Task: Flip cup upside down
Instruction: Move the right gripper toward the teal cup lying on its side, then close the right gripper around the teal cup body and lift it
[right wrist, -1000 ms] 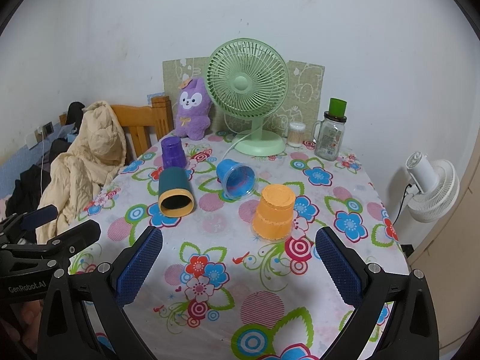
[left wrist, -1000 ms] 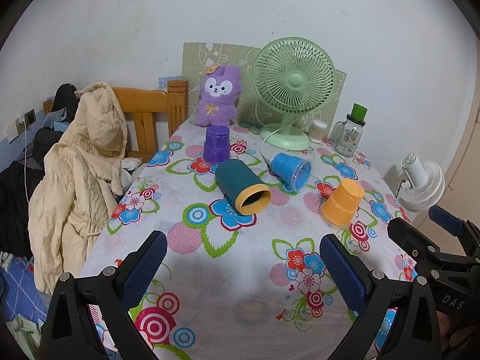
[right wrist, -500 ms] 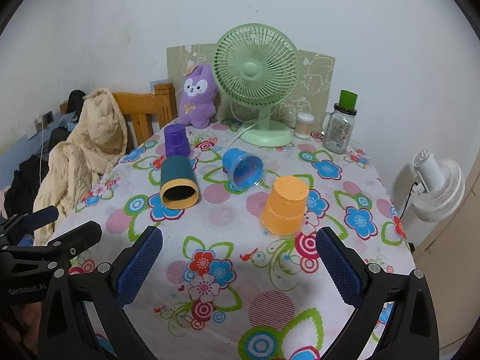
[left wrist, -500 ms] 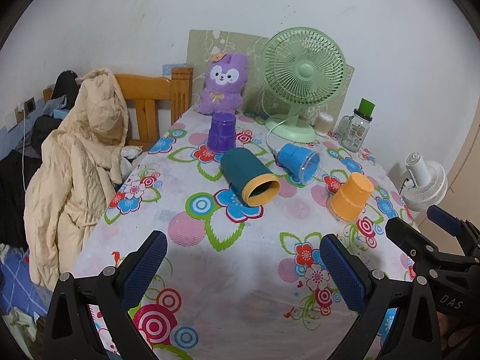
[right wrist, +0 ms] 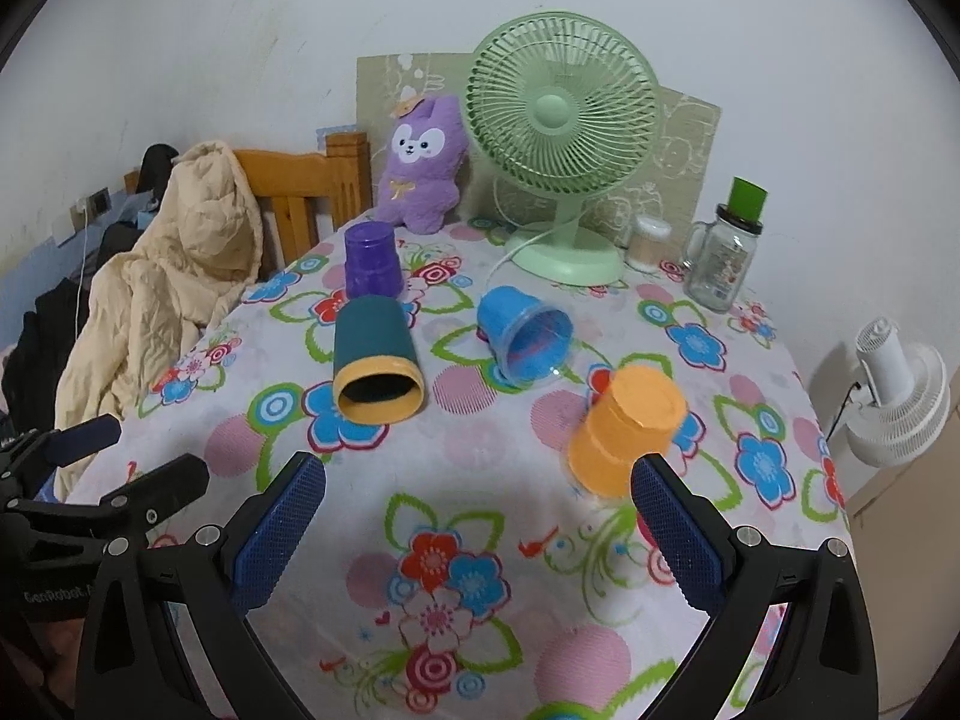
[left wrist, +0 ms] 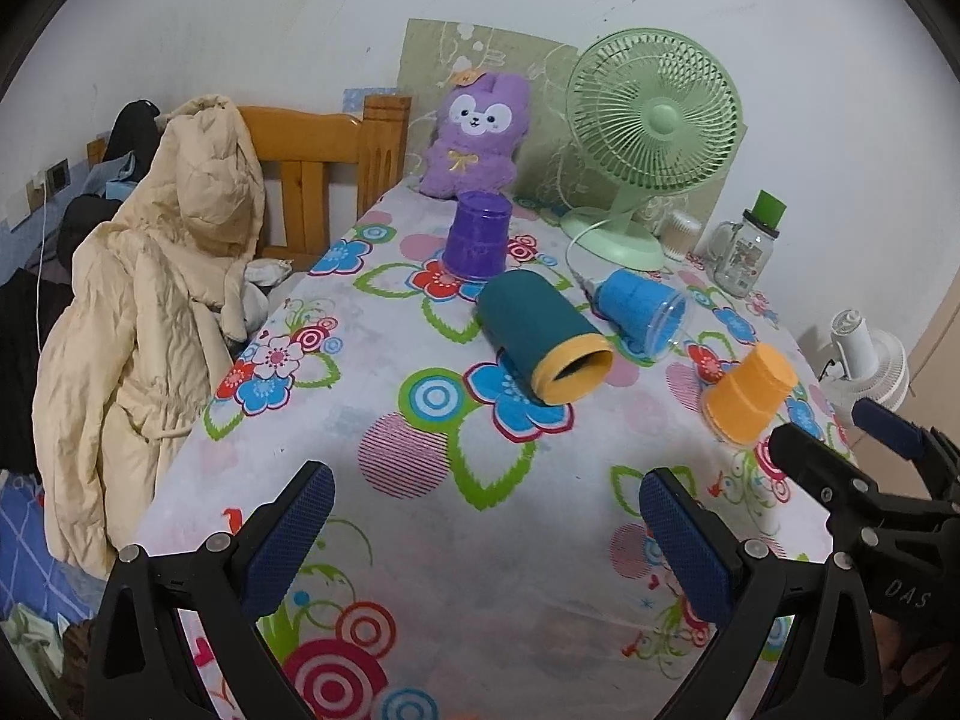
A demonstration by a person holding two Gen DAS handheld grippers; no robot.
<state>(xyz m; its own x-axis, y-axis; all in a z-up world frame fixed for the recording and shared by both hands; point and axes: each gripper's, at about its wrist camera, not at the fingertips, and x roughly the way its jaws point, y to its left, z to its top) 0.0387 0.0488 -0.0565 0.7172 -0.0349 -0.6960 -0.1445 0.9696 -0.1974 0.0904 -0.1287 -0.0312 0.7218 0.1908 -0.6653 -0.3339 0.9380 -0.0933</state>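
A teal cup with a yellow rim (left wrist: 543, 342) (right wrist: 375, 360) lies on its side mid-table, mouth toward me. A blue cup (left wrist: 642, 309) (right wrist: 525, 336) lies on its side to its right. A purple cup (left wrist: 477, 234) (right wrist: 372, 261) and an orange cup (left wrist: 750, 393) (right wrist: 627, 426) stand upside down. My left gripper (left wrist: 483, 531) is open and empty above the near table edge. My right gripper (right wrist: 477, 525) is open and empty, its right finger just in front of the orange cup. Each gripper also shows in the other's view, the right (left wrist: 864, 474) and the left (right wrist: 102, 468).
The table has a floral cloth (left wrist: 420, 480). At the back stand a green fan (right wrist: 561, 138), a purple plush rabbit (right wrist: 423, 168), a glass jar with green lid (right wrist: 726, 252) and a small swab jar (right wrist: 648, 243). A wooden chair with a beige coat (left wrist: 156, 300) stands left. A white fan (right wrist: 894, 396) stands right.
Both grippers have moved forward toward the table; the cups look larger and closer. No cup has moved. Both grippers stay open.
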